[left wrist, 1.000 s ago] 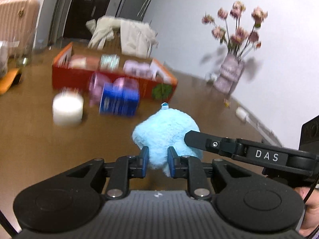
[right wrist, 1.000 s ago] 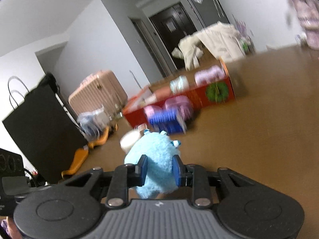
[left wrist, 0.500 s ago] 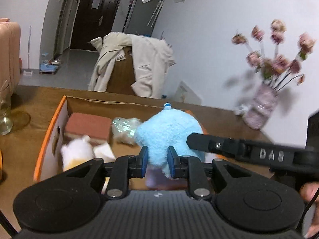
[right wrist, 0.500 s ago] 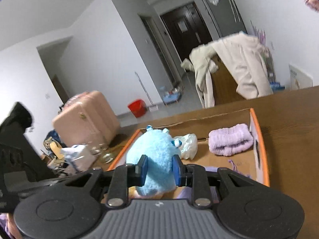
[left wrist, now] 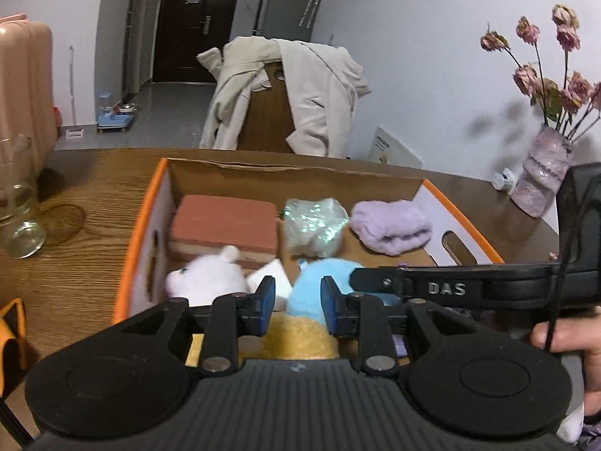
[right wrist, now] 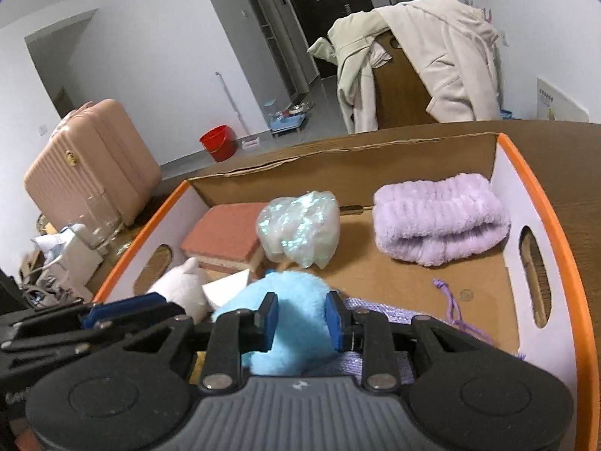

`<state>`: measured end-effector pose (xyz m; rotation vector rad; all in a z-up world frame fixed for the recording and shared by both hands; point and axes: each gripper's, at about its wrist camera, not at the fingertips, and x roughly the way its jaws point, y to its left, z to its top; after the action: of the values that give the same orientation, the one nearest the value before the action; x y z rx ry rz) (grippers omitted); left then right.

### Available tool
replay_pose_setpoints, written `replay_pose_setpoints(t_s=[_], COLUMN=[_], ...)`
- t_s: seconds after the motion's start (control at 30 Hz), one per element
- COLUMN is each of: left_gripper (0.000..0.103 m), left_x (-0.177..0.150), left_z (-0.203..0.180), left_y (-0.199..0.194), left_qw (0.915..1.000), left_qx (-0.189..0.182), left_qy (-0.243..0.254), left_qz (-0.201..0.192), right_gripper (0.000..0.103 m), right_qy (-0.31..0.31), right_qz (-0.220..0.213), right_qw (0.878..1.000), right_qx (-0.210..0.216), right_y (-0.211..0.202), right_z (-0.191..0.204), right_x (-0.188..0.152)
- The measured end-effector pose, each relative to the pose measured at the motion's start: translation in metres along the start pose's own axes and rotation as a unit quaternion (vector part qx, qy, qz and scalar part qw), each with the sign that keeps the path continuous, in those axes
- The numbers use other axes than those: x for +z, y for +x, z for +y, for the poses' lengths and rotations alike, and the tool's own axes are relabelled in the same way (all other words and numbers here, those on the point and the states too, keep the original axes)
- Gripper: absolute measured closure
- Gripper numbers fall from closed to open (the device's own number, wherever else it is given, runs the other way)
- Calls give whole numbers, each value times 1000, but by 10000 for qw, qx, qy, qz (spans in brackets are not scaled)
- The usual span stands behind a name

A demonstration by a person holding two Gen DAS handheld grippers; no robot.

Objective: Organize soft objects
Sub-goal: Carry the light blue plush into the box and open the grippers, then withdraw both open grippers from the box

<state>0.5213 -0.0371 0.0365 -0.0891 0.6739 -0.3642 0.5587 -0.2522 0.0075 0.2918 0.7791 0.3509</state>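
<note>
A fluffy blue plush toy (left wrist: 313, 293) (right wrist: 285, 319) rests low in the near part of an orange-rimmed cardboard box (left wrist: 142, 225) (right wrist: 556, 225). The jaws of my left gripper (left wrist: 296, 308) are opening; the toy sits between them, with a gap at the left pad. My right gripper (right wrist: 300, 317) also has opening jaws, and the toy's fur still fills the space between its pads. The box holds a red-brown sponge (left wrist: 225, 221), a shiny plastic wad (left wrist: 311, 225), a lilac towel (right wrist: 439, 225), a white plush (left wrist: 206, 278) and a purple drawstring bag (right wrist: 375, 315).
The box stands on a wooden table. A glass jar (left wrist: 22, 218) is at the left, a vase of dried flowers (left wrist: 541, 180) at the right. Behind the table are a chair draped with a beige coat (left wrist: 285, 94) and a pink suitcase (right wrist: 90, 161).
Both grippers carried the blue plush from above the bare table to over the box, then lowered it inside. Both pairs of jaws now stand a little wider.
</note>
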Motion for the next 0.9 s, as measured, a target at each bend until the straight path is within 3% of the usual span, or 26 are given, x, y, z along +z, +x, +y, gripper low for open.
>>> replay_pose_setpoints(t_s=[0.1,0.23,0.3,0.37,0.5,0.63,0.8,0.9], left_gripper=[71,55,51,41,33,29,27,23], left_x=[3,1,-2,-6,-18,-30,-44,-63], left_z=[-1,-8,-10,-10,-12,-20,-36,-44], left_y=[-19,-55,-75,-97,-141,-180,-217,-241], left_qw=[9999,9987,9981,9975,9940,9916,9892,9869], left_qx=[73,258,312,392,644,667,649,653], left_qy=[39,283,345,363,540,607,653,659], left_qz=[-139,-346,-393,-456,-695,-929,-1142,-1323], right_gripper=[74,73,70,59,50,46,44,38], right_qy=[34,13,-119,-309,-676,-954,-1068,-1124], right_qz=[-129,-421,-581,-744,-1015,-1296,-1564,-1765], right_qw=[9999,9990,9978,9957,9895,9817,9768,9730], right_qx=[-55,-166,-281,-456,-779,-1015,-996,-969], right_y=[-17,-64,-91,-123,-181,-230,-271,-291], right_z=[2,1,2,5,13,22,37,45], right_x=[2,6,6,3,-14,-34,-60,-82])
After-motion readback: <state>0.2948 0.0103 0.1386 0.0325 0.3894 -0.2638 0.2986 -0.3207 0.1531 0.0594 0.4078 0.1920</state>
